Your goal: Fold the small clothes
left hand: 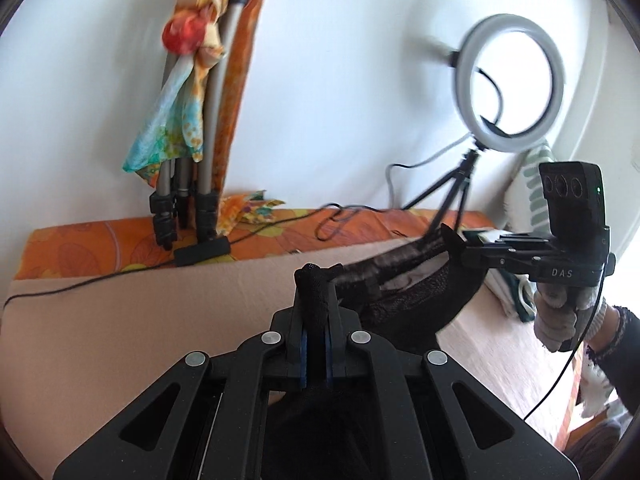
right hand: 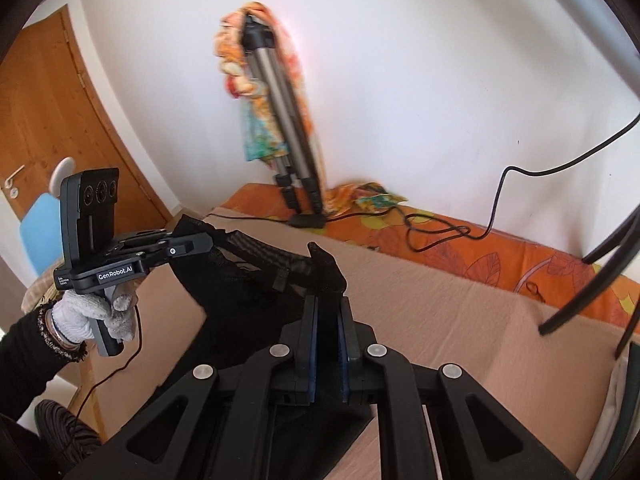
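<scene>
A small black lacy garment [left hand: 404, 280] hangs stretched in the air between my two grippers, above the beige-covered table [left hand: 160, 312]. My left gripper [left hand: 316, 284] is shut on one corner of it. My right gripper [left hand: 452, 240] shows at the right of the left wrist view, shut on the other corner. In the right wrist view the garment [right hand: 256, 276] runs from my right gripper [right hand: 326, 280] across to the left gripper [right hand: 200, 236], which is held in a white-gloved hand. The garment's body sags down below the taut upper edge.
A folded tripod [left hand: 188, 184] draped with colourful scarves leans on the wall at the table's back. A ring light [left hand: 508, 80] on a small tripod stands at the back right. Black cables [left hand: 336, 220] lie on the orange cloth. Folded clothes [left hand: 516, 284] lie at the right edge. A wooden door [right hand: 52, 112] is at left.
</scene>
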The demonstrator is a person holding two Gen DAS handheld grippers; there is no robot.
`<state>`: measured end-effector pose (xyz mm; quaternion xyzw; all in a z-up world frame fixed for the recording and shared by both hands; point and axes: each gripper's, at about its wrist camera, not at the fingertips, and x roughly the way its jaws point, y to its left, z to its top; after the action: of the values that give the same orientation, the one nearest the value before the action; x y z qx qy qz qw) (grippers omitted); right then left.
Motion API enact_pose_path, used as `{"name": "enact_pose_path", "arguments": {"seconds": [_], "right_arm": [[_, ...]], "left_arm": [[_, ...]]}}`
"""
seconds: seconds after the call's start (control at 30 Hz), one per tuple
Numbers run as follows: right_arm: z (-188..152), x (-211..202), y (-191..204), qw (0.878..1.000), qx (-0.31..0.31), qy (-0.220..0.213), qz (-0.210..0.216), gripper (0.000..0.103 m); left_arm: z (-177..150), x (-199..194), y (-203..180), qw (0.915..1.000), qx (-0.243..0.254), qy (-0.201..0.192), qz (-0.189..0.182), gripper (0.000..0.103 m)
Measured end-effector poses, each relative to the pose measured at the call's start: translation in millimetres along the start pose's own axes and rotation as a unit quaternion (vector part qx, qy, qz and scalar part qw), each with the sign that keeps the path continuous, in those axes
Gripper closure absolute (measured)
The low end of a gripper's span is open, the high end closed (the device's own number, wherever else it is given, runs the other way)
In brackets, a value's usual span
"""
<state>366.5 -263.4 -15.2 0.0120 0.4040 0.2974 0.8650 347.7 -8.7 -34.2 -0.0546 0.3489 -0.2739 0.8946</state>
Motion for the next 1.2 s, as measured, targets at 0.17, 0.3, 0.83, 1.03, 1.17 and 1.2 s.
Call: {"name": "enact_pose_path", "arguments": {"seconds": [0.17,0.3,0.83,1.03,1.17,1.2], "right_arm": [[-23,-25,33,1.0,-0.021,0.002,-0.007,0.097],[-42,-43,55,0.999,-0.033,-0.001,-0.009,0.097],[-174,-62,121,0.998,-0.054,0.014,-0.019,0.097],[-208,-66,129,0.996,-0.083,0.009,-0.042,0.096],[-224,-70,133,0.992,-0.108,0.021,-0.066,0.091],[-228,-72,135,0.99,-0.118,0.024,-0.07,0.091]], "left_arm": [[-21,-37,-26,0.9998,0.014,-0.009,-0.007,0.099],[-43,-69,-47,0.9994,0.028,-0.016,-0.011,0.099],[-168,-113,-67,0.9986,0.039,0.032,-0.012,0.099],[-190,-125,-77,0.9956,0.085,0.037,-0.007,0.097],[-204,-131,-85,0.9902,0.125,0.062,-0.008,0.096],[-207,-134,-87,0.9884,0.136,0.067,-0.011,0.095]]}}
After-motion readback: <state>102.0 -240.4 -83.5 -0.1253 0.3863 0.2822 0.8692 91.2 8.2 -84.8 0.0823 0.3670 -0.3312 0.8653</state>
